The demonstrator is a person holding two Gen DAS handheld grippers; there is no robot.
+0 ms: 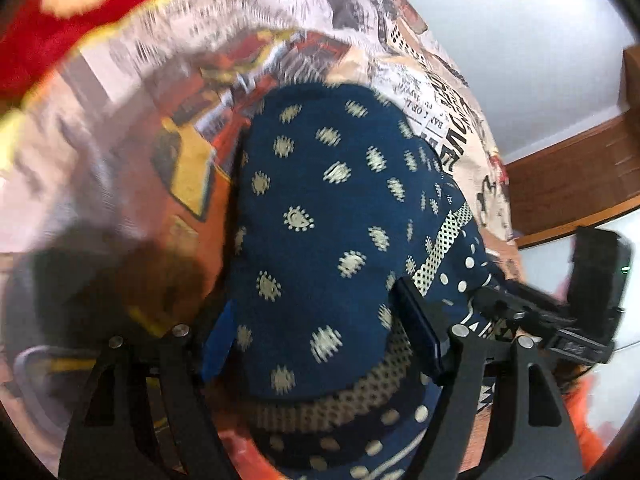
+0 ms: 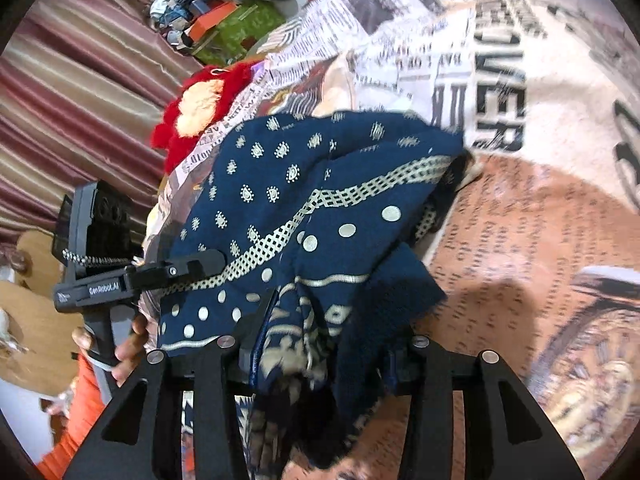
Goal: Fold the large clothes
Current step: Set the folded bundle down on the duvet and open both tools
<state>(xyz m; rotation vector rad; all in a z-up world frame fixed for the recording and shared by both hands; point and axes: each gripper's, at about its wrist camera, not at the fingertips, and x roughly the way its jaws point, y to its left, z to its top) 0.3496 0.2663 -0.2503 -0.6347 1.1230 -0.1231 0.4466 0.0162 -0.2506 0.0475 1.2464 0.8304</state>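
Two hand-held grippers each hold part of one navy printed garment (image 2: pixel 320 208) above a bedspread printed like newspaper (image 2: pixel 520 240). Seen from the right wrist camera, the right gripper (image 2: pixel 320 344) is narrowly closed on a bunched fold of the navy cloth, which fills the gap between its fingers and hangs down toward 6 o'clock. The left gripper (image 2: pixel 192 264) enters from 9 o'clock, held by a person's hand (image 2: pixel 128 344), and sits at the garment's edge along a checkered cream border. From the left wrist camera, the left gripper (image 1: pixel 316 336) stands fairly wide with the cloth draped thickly between its fingers; whether the pads actually press it I cannot tell.

Judged from this, the step is laying the gathered garment down on the bed. Next it likely needs spreading flat, corners drawn apart, before a fold.

The cloth is crumpled, so its long axis is only roughly readable: in the right view it runs from 7 o'clock up toward 2 o'clock. A red fuzzy item (image 2: pixel 200 108) lies at 11 o'clock.
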